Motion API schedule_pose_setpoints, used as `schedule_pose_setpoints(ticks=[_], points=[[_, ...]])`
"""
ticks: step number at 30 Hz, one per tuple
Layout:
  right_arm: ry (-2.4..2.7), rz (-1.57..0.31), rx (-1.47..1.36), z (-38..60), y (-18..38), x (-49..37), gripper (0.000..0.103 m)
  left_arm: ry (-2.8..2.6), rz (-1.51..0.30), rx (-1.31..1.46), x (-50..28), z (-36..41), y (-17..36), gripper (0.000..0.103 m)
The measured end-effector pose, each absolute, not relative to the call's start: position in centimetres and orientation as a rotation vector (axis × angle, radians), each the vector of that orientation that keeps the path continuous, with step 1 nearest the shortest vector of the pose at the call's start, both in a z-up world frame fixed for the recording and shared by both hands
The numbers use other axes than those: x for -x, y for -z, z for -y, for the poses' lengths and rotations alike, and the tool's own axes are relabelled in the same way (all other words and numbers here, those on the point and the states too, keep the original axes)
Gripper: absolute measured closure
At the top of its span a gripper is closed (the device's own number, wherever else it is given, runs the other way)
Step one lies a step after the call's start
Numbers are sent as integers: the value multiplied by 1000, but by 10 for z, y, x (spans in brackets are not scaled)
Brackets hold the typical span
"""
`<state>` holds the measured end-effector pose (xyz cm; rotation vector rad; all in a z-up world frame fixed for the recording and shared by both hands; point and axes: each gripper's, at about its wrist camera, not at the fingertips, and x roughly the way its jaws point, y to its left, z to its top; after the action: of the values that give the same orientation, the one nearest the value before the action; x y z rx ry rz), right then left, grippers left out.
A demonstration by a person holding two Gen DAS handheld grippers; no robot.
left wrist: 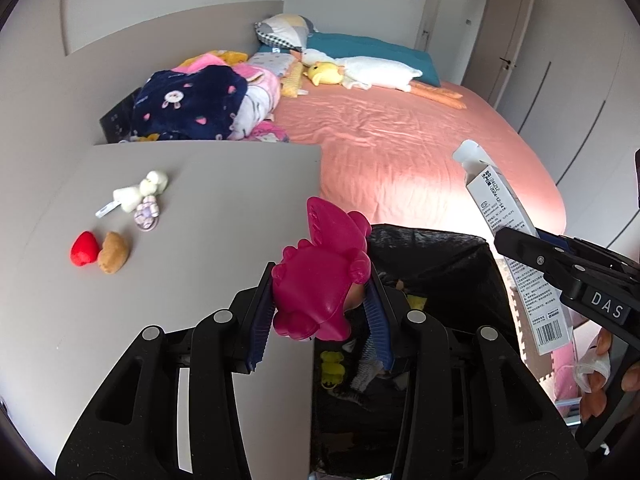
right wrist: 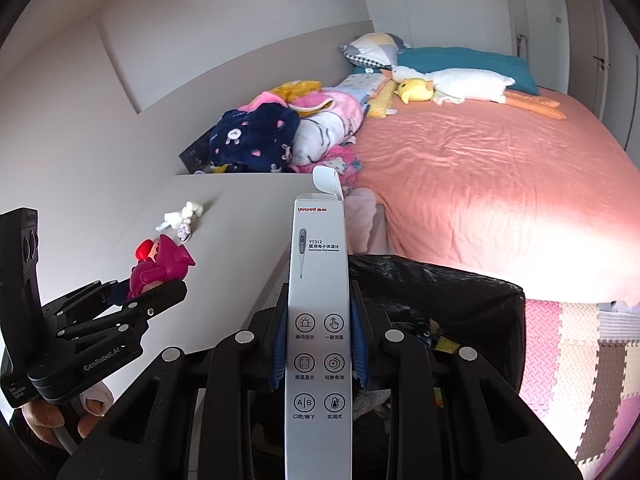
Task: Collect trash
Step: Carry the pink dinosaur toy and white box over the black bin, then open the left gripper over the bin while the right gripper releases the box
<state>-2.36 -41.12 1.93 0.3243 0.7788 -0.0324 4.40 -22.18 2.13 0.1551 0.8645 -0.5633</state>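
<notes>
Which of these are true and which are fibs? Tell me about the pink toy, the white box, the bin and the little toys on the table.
1. The left gripper holds the pink toy. True.
2. The right gripper is empty. False: it clamps a tall white thermometer box.
3. The bin has a black bag in it. True.
4. The red heart lies on the bed. False: it sits on the grey table beside a brown plush.
5. The box's top flap is open. True.

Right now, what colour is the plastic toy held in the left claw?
Magenta pink plastic toy; clearest in the left wrist view.
</notes>
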Motion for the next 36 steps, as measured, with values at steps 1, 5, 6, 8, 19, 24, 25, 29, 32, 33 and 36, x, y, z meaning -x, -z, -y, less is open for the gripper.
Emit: schedule_pose_setpoints(ticks=[1, 5, 6, 8, 19, 24, 25, 29, 32, 33, 36], points=[[38, -778, -328, 414, -19, 24, 75, 571, -864, -161, -44, 226, -21, 62], [68, -774, -341, 428, -18, 31, 75, 602, -863, -179, -41, 240, -22, 62], [74, -774, -344, 430, -18, 32, 75, 608, -862, -183, -40, 243, -23, 62], [89, -772, -350, 437, -18, 36, 75, 626, -862, -192, -39, 251, -23, 62], [160, -767, -392, 469, -19, 52, 74, 744, -881, -249, -30, 289, -19, 61], [208, -707, -430, 484, -31, 64, 18, 693, -818, -325, -23, 299, -18, 6], [214, -701, -434, 487, -34, 65, 18, 688, -819, -328, -25, 298, -17, 6], [226, -687, -447, 492, -36, 63, 18, 688, -858, -287, -34, 292, -17, 6], [223, -694, -452, 492, -33, 59, 18, 675, -862, -285, -38, 287, -15, 6], [220, -696, -452, 492, -32, 59, 18, 673, -864, -287, -39, 286, -15, 6], [212, -707, -452, 489, -30, 54, 18, 667, -869, -287, -40, 286, -13, 6]])
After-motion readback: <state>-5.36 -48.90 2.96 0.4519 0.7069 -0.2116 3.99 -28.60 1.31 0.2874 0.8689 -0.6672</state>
